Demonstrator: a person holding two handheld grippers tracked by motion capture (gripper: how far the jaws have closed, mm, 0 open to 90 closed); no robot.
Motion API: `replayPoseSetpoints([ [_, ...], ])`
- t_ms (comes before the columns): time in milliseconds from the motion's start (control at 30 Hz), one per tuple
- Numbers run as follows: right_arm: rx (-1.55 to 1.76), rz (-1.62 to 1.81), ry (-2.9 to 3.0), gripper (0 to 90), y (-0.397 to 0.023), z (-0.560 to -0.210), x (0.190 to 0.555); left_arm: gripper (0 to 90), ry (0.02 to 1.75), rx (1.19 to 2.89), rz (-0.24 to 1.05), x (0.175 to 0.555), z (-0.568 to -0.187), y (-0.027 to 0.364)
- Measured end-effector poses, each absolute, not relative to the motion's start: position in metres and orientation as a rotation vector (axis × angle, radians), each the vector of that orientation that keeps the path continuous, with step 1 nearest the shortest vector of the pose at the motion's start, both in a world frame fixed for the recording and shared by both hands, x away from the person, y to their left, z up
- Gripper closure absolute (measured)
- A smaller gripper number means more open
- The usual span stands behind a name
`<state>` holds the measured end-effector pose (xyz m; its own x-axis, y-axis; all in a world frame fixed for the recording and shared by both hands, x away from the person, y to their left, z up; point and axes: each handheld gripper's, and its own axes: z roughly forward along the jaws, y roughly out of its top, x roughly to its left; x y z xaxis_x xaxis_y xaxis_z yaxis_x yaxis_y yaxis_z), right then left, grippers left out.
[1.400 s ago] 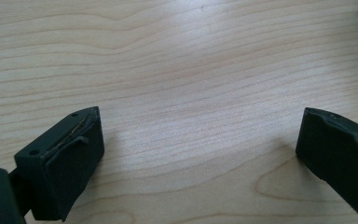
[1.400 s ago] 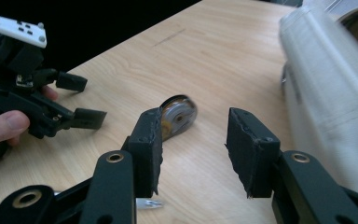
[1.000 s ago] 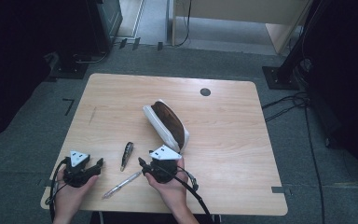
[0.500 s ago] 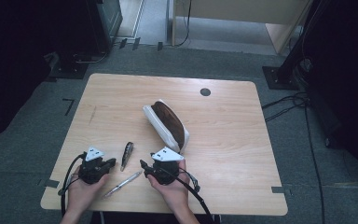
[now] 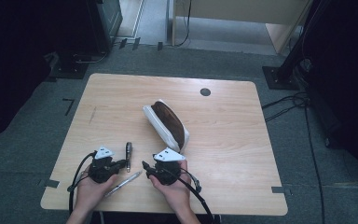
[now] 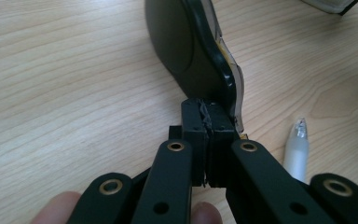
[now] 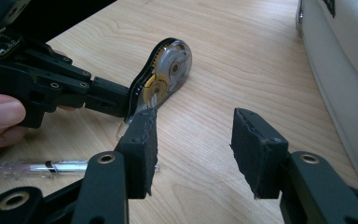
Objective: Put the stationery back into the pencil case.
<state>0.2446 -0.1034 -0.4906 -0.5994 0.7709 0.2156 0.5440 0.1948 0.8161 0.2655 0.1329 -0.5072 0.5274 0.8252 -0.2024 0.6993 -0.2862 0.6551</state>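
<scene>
jaws of the left gripper are brought fully together, and in the left gripper view the pads are pinched on the narrow tail end of a correction tape dispenser, dark-bodied with a clear side cover, its rounded body extending away from the jaws over the wooden table. from the right gripper view the same correction tape dispenser shows its clear face with a yellow inner wheel and grey reel, held on edge with its rounded end low against the tabletop; whether it rests on the wood or sits just above it cannot be told. jaws of the right gripper stand partly open with nothing between the pads; bare wood shows through the gap. the left pad of that gripper sits just in front of the dispenser's tail without visible contact. a clear-barrelled pen lies flat on the table near both grippers, beside the left hand. in the high view the left gripper and right gripper are held close together at the near edge of the table, the pen lying slantwise between the two hands. a white pencil case with a dark brown interior lies open just beyond the right gripper, toward the middle of the table. a round dark grommet sits near the far edge.
</scene>
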Motion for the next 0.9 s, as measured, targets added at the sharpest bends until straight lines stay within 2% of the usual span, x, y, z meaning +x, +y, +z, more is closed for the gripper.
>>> replayPoseSetpoints([
  [233, 1.257, 1.348, 2.237, 50.6, -0.101, -0.494, 0.247, 86.2, 1.201, 2.031, 0.172, 0.269, -0.505, 0.127],
  [433, 1.249, 1.335, 2.254, 50.5, -0.098, -0.497, 0.248, 82.5, 1.194, 2.022, 0.202, 0.268, -0.505, 0.132],
  [533, 1.249, 1.341, 2.261, 50.9, -0.096, -0.498, 0.249, 79.9, 1.2, 1.99, 0.234, 0.265, -0.503, 0.145],
  [733, 1.241, 1.378, 2.279, 57.8, -0.092, -0.499, 0.252, 68.4, 1.304, 1.914, 0.325, 0.259, -0.503, 0.182],
  [900, 1.228, 1.379, 2.289, 59.6, -0.084, -0.499, 0.254, 58.6, 1.399, 1.876, 0.428, 0.253, -0.508, 0.21],
])
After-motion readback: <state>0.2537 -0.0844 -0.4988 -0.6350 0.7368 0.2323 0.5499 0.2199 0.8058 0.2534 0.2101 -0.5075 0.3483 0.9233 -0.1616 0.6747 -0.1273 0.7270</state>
